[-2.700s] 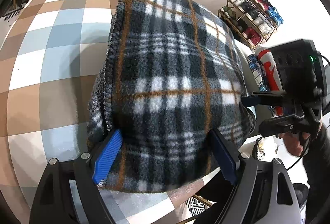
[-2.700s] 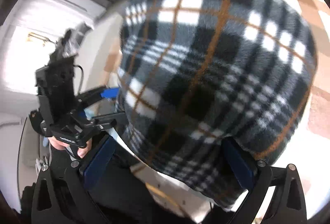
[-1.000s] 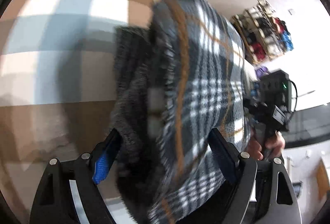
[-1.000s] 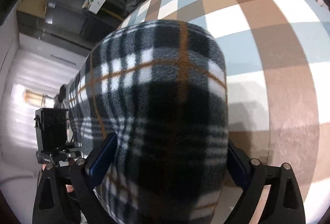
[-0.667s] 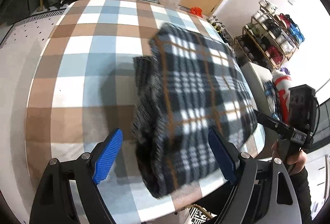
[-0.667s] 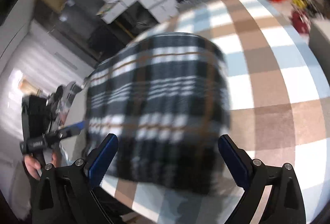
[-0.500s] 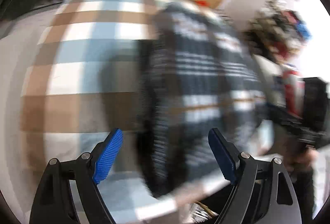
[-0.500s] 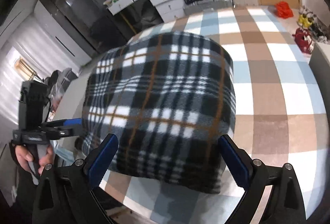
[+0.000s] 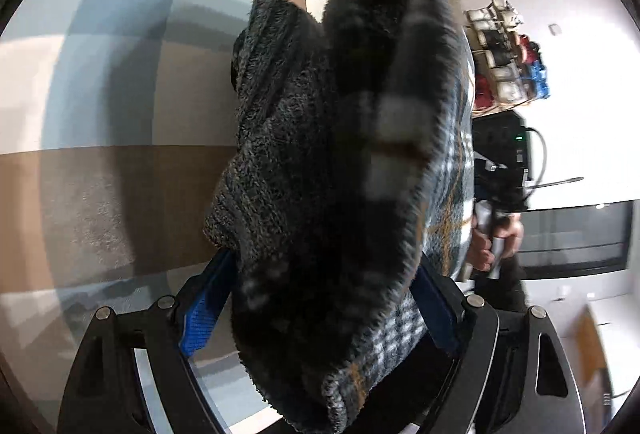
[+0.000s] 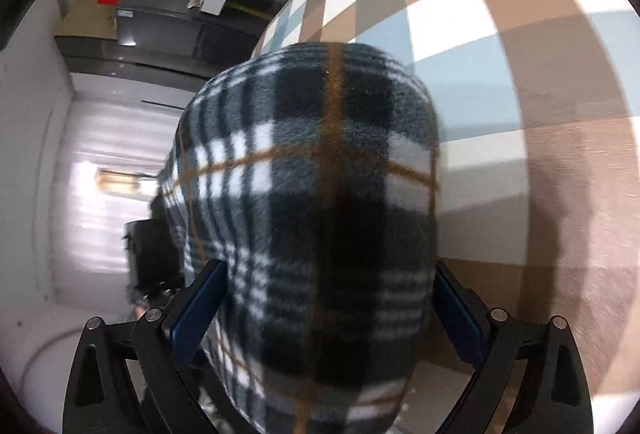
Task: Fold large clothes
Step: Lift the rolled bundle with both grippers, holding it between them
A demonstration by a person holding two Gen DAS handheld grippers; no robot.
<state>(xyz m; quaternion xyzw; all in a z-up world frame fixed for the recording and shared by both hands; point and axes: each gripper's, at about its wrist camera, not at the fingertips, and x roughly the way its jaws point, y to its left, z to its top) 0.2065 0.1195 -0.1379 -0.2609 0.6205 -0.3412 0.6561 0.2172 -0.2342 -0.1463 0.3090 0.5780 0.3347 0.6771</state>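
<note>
We see the folded plaid fleece garment (image 9: 352, 170) bulging between the blue pads of the left tool (image 9: 320, 298), whose jaws stand wide with the thick cloth filling the gap and touching both pads. The right tool (image 10: 324, 306) is likewise spread wide, the same garment (image 10: 320, 174) packed between its dark pads. The bundle sits over the checked brown, blue and white surface (image 10: 500, 14). In the left view, a hand (image 9: 492, 238) grips the other tool's handle beside the cloth.
</note>
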